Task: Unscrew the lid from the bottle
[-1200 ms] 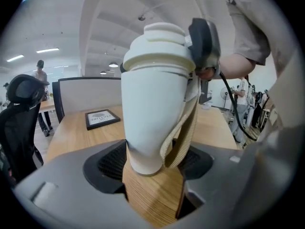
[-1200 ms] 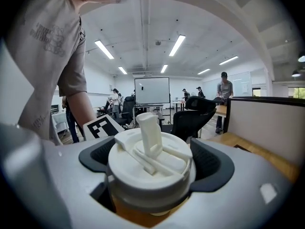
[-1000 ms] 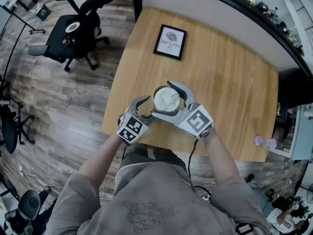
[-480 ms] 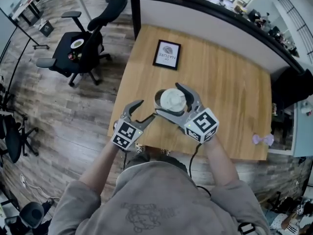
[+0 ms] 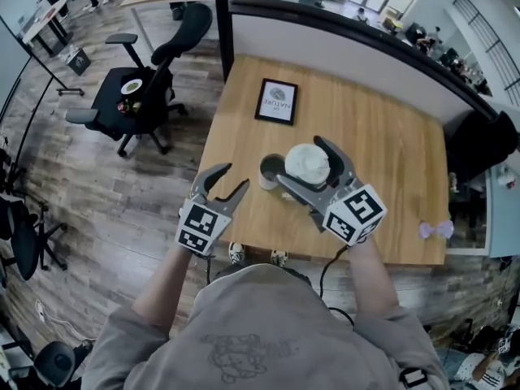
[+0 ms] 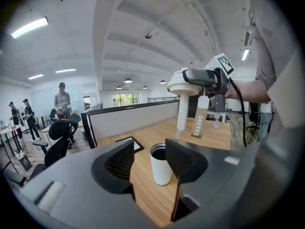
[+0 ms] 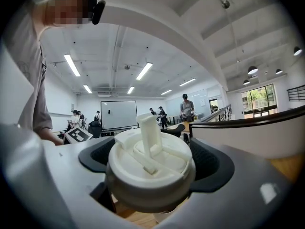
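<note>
The white bottle (image 5: 272, 171) stands upright on the wooden table (image 5: 382, 145), its dark mouth uncovered. My right gripper (image 5: 307, 166) is shut on the white lid (image 5: 309, 161), held in the air just right of the bottle. From the left gripper view the lid (image 6: 187, 82) trails a straw and a hanging tag above the bottle (image 6: 160, 165). The lid (image 7: 157, 175) fills the space between the right jaws. My left gripper (image 5: 230, 180) is apart from the bottle, to its left. Its jaws are closing with nothing between them.
A framed picture (image 5: 277, 101) lies on the far part of the table. A black office chair (image 5: 134, 88) stands on the floor at the left. A dark-topped partition (image 5: 349, 35) runs behind the table. A small pink object (image 5: 435, 231) sits at the far right.
The right gripper has carried the lid up and to the right, off the bottle, uncovering its mouth. The left gripper has drawn back from the bottle toward the near left.
</note>
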`<state>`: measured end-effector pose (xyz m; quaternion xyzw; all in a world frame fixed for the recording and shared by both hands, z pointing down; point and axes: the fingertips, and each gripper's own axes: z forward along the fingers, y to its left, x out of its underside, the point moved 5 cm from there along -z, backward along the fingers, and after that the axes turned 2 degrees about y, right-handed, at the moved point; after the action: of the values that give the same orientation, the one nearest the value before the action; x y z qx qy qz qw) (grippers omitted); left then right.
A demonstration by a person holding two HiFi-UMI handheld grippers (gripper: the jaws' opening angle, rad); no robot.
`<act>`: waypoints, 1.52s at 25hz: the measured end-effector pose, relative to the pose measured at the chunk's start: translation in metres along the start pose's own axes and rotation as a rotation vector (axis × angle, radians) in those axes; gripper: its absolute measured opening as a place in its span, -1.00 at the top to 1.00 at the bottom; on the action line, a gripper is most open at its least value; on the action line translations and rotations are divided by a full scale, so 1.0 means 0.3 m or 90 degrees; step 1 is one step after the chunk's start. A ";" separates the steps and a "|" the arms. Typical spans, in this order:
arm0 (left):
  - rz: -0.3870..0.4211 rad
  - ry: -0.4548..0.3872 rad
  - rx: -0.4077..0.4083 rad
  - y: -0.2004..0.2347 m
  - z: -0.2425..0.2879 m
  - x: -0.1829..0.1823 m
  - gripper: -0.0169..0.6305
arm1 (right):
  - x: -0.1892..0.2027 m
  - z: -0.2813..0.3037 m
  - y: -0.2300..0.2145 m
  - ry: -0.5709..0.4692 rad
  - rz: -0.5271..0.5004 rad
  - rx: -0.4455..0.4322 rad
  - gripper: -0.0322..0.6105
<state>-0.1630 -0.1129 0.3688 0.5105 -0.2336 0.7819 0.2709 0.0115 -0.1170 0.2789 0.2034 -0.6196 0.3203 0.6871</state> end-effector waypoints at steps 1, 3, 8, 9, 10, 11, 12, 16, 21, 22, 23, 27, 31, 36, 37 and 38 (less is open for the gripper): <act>0.005 -0.014 0.001 0.005 -0.017 -0.027 0.31 | -0.016 -0.008 0.004 -0.003 -0.002 0.009 -0.62; 0.019 -0.043 0.004 0.008 -0.056 -0.080 0.31 | -0.046 -0.029 0.017 -0.006 -0.007 0.027 -0.62; 0.050 -0.078 -0.006 0.018 -0.137 -0.184 0.49 | -0.103 -0.100 0.038 -0.024 0.002 0.073 -0.62; 0.051 -0.078 -0.010 0.022 -0.151 -0.198 0.57 | -0.108 -0.115 0.040 -0.028 0.010 0.080 -0.62; 0.050 -0.076 -0.015 0.028 -0.163 -0.208 0.64 | -0.111 -0.128 0.043 -0.033 0.018 0.087 -0.62; 0.048 -0.074 -0.019 0.036 -0.174 -0.217 0.66 | -0.114 -0.140 0.046 -0.037 0.025 0.093 -0.62; 0.046 -0.075 -0.022 0.043 -0.185 -0.226 0.66 | -0.116 -0.150 0.048 -0.040 0.031 0.102 -0.62; 0.052 -0.075 -0.034 0.046 -0.221 -0.251 0.72 | -0.117 -0.199 0.043 -0.043 0.058 0.154 -0.62; 0.049 -0.065 -0.054 0.012 -0.251 -0.264 0.94 | -0.087 -0.254 0.050 -0.034 0.059 0.195 -0.62; 0.043 -0.066 -0.055 0.013 -0.253 -0.262 0.94 | -0.081 -0.255 0.054 -0.031 0.057 0.199 -0.62; 0.044 -0.069 -0.054 0.017 -0.251 -0.260 0.94 | -0.075 -0.254 0.057 -0.029 0.055 0.204 -0.62; 0.037 -0.071 -0.049 0.024 -0.238 -0.251 0.94 | -0.058 -0.244 0.056 -0.022 0.048 0.214 -0.62; 0.039 -0.073 -0.047 0.029 -0.229 -0.262 0.94 | -0.060 -0.230 0.048 -0.012 0.035 0.211 -0.62; 0.029 -0.069 -0.055 0.028 -0.211 -0.267 0.95 | -0.076 -0.228 0.048 -0.007 0.025 0.199 -0.62; 0.028 -0.069 -0.055 0.027 -0.208 -0.267 0.95 | -0.078 -0.226 0.048 -0.005 0.022 0.198 -0.62; 0.027 -0.068 -0.055 0.027 -0.204 -0.266 0.95 | -0.079 -0.224 0.046 -0.002 0.020 0.196 -0.62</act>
<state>-0.1832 -0.0944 0.2716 0.5344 -0.2922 0.7483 0.2629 0.0497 -0.0662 0.2439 0.2975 -0.5673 0.4220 0.6415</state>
